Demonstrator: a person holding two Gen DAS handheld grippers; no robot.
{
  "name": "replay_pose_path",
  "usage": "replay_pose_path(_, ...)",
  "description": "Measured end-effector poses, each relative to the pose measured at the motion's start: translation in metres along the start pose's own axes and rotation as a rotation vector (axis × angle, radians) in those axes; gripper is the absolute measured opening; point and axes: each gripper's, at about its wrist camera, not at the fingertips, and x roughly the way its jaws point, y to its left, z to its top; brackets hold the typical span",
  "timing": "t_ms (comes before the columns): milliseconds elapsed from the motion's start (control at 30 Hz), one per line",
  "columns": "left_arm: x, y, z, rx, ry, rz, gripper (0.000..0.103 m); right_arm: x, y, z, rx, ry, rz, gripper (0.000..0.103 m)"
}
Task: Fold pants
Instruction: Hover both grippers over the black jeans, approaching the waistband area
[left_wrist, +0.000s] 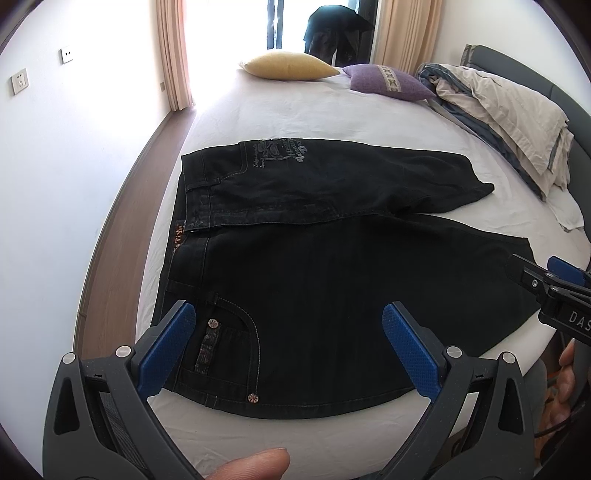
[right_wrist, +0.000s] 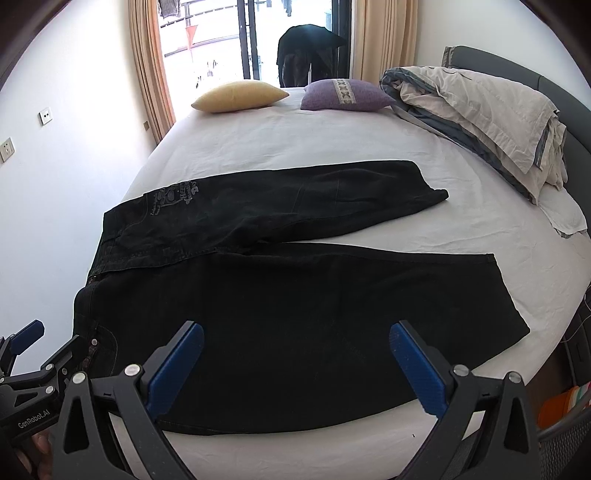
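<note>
Black jeans (left_wrist: 314, 280) (right_wrist: 295, 314) lie spread flat on the white bed (left_wrist: 295, 114) (right_wrist: 295, 140), waistband to the left, both legs running right. The far leg carries a grey print near the pocket. My left gripper (left_wrist: 288, 328) hovers open over the near hip pocket, nothing between its blue pads. My right gripper (right_wrist: 295, 350) hovers open above the near leg, also holding nothing. Each gripper shows at the edge of the other view: the right gripper (left_wrist: 550, 288) at the right edge, the left gripper (right_wrist: 33, 354) at the lower left.
A yellow pillow (left_wrist: 290, 64) (right_wrist: 240, 96) and a purple cushion (left_wrist: 388, 81) (right_wrist: 345, 95) lie at the far end. A bundled duvet (left_wrist: 498, 118) (right_wrist: 480, 114) is heaped along the right by the grey headboard. A wall and wooden floor strip (left_wrist: 122, 236) run along the left.
</note>
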Motion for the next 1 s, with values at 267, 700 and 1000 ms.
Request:
replay_pose_path(267,0.0009,0.0009,-0.0005,-0.001,0.001,0.002,0.103,0.0027,0.0022,-0.0005,0.001,0.002,-0.002,0.103)
replay_pose_path(700,0.0011,0.0004,-0.0012,-0.001,0.001,0.002,0.103,0.0026,0.0014,-0.0006,0.001,0.003,0.0,0.103)
replay_pose_path(1000,0.0021,0.0,-0.0037,-0.001,0.003,0.005,0.103,0.0033,0.002,-0.0023,0.0,0.006,0.0,0.103)
